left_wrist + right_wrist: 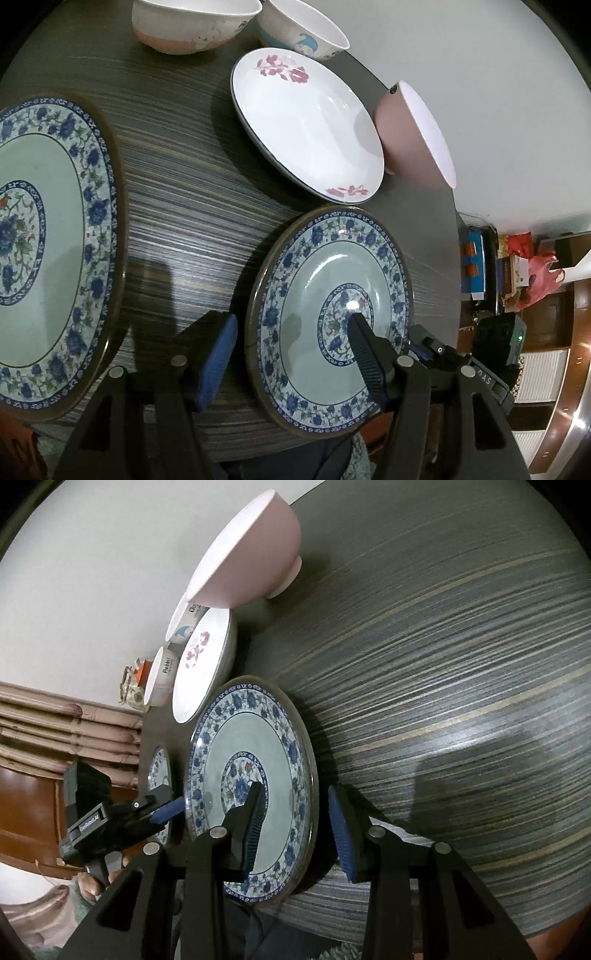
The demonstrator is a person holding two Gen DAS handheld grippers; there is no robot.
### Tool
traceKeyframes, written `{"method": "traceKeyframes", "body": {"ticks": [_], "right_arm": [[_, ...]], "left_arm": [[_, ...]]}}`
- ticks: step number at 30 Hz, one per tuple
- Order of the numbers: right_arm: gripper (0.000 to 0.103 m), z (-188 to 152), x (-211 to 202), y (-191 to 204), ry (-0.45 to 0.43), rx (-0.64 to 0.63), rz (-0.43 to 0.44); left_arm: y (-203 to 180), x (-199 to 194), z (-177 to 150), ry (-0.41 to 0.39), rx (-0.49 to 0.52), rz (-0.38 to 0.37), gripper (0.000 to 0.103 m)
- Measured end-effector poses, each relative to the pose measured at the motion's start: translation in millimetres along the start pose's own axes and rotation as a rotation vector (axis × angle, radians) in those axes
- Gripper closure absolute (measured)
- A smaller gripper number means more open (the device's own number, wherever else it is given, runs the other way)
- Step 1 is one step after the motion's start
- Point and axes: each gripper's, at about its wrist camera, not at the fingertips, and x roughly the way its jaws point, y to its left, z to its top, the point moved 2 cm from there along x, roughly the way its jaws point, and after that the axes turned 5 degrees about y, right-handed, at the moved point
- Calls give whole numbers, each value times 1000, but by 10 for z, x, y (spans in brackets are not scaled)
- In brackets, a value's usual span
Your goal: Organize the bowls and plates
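1. Small blue-floral plate (306, 280) lies flat at the near edge of the striped dark table (184, 166); its near rim reaches the table edge
2. Left gripper (291, 319): pitched down steeply, jaws wide and straddling the plate's left rim. The blue-padded finger (221, 354) is outside over bare table and the other is over the plate's centre medallion. Pads are clear of the plate; nothing is held
3. Right gripper (295, 789): pitched down, jaws at a narrower gap across the opposite rim. One finger is over the plate's well; the blue pad (343, 834) is outside the rim with a sliver of gap showing. No clamping seen
4. A hand (92, 886) on the left gripper's handle shows in the right wrist view, below the table edge
5. Neighbours: large blue-floral plate (55, 221) to the left, well apart with open table between. White rose-print plate (306, 122) is just behind the small plate, rims near but apart. Pink bowl (410, 136) stands beside the rose-print plate at the far-right edge. Two white bowls (192, 26) sit at the back
6. Free room: the right wrist view shows a broad bare stretch of table to the right of the small plate
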Motion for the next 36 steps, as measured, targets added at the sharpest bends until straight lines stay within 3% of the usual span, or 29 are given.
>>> {"method": "traceKeyframes", "body": {"ticks": [6,17,20,36], "right_arm": [[70,6,26,-1,2,3,5],[83,12,67,-22,8,10,8],[88,22,69,-45,9,20,4],[91,-46,74,23,6,-25,-59]], "left_arm": [[18,43,11,11,-8,3,39],[-26,104,21,9,18,37,42],[-60,126,6,10,43,55,52],[-29,117,-57,-11,86,152,73]]}}
